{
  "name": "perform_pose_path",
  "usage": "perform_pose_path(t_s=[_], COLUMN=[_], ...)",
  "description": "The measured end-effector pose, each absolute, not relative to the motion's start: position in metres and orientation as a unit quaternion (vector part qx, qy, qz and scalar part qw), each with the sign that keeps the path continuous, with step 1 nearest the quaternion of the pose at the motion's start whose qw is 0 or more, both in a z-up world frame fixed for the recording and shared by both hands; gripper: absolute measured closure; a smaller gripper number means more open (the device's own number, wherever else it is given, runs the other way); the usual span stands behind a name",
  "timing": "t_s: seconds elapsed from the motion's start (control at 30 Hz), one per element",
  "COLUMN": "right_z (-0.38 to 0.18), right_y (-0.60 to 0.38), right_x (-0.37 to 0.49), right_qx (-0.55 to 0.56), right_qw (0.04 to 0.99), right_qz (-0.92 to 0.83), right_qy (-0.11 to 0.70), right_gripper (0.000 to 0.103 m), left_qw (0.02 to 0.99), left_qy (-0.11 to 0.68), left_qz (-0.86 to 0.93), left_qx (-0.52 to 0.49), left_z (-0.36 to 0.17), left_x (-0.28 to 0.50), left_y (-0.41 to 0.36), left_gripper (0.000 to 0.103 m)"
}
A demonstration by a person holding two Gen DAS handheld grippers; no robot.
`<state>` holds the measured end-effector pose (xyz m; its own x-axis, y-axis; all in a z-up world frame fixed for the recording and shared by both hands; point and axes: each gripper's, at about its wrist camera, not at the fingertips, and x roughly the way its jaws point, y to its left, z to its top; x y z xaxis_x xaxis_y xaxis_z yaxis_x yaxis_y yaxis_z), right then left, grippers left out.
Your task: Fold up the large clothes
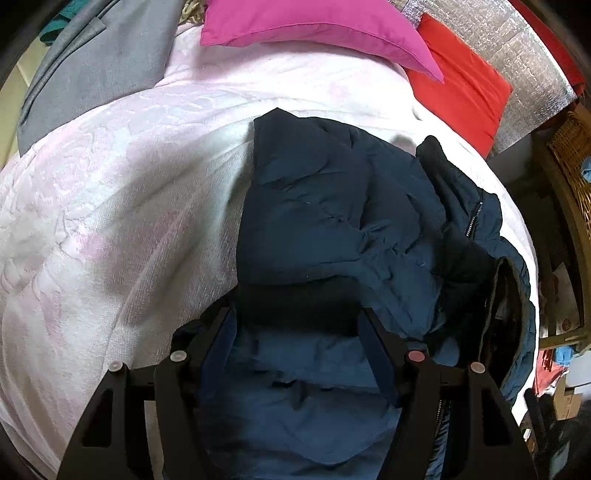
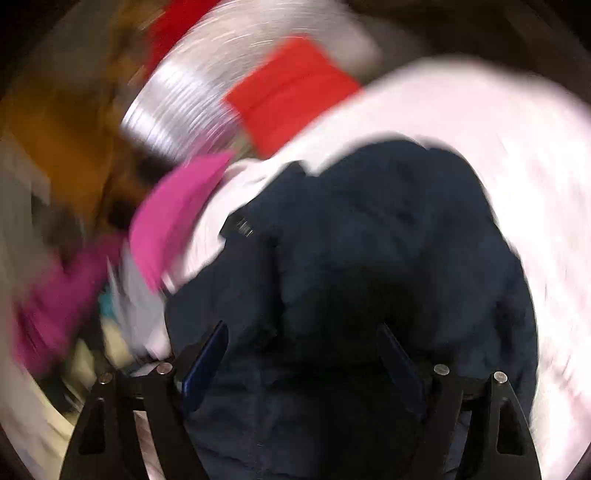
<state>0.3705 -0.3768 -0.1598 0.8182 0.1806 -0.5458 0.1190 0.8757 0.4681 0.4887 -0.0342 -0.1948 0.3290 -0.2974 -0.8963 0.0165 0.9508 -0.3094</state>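
A navy puffer jacket (image 1: 325, 206) lies bunched on a pale pink blanket (image 1: 129, 184) that covers a bed. Its zipper (image 1: 474, 218) and dark lining show on the right side. My left gripper (image 1: 295, 317) points steeply down into the near part of the jacket, and a thick puffy fold fills the gap from pad to pad. In the heavily blurred right wrist view the same jacket (image 2: 388, 229) lies under my right gripper (image 2: 303, 328). Its fingers stand wide apart over the dark fabric, and nothing is visibly pinched between them.
A magenta pillow (image 1: 314, 26) and a red pillow (image 1: 461, 92) lie at the head of the bed against a silvery headboard (image 1: 498, 37). A grey garment (image 1: 99, 66) lies at the far left. A wicker basket (image 1: 572, 155) and clutter stand past the bed's right edge.
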Motion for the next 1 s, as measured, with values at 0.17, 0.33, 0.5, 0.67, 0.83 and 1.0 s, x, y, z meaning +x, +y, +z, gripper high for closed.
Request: perform_pose_path(t_s=[0.17, 0.33, 0.5, 0.67, 0.83, 1.0], right_z=[-0.15, -0.16, -0.134, -0.155, -0.188, -0.162], right_y=[-0.294, -0.244, -0.304, -0.412, -0.45, -0.381], right_x=[0.389, 0.408, 0.404, 0.401, 0.392, 0.386], right_qx=[0.037, -0.111, 0.066, 0.317, 0.449, 0.228], right_qw=[0.946, 0.946, 0.965, 0.917, 0.86, 0.935], right_qz=[0.041, 0.002, -0.018, -0.031, 0.052, 0.058], right_qy=[0.318, 0.305, 0.253, 0.241, 0.234, 0.264], right_gripper=[0.007, 0.008, 0.009, 0.008, 0.008, 0.008], left_qw=[0.805, 0.807, 0.808, 0.813, 0.823, 0.817], left_qy=[0.57, 0.569, 0.567, 0.56, 0.546, 0.556], left_qz=[-0.1, -0.099, -0.097, -0.09, -0.095, -0.095], left_qx=[-0.129, -0.125, -0.124, -0.133, -0.126, -0.116], left_z=[-0.194, -0.192, -0.188, -0.182, -0.175, -0.18], left_x=[0.489, 0.488, 0.486, 0.484, 0.481, 0.484], left_y=[-0.029, -0.028, -0.025, -0.018, -0.022, -0.03], left_gripper=[0.034, 0.034, 0.034, 0.034, 0.034, 0.034])
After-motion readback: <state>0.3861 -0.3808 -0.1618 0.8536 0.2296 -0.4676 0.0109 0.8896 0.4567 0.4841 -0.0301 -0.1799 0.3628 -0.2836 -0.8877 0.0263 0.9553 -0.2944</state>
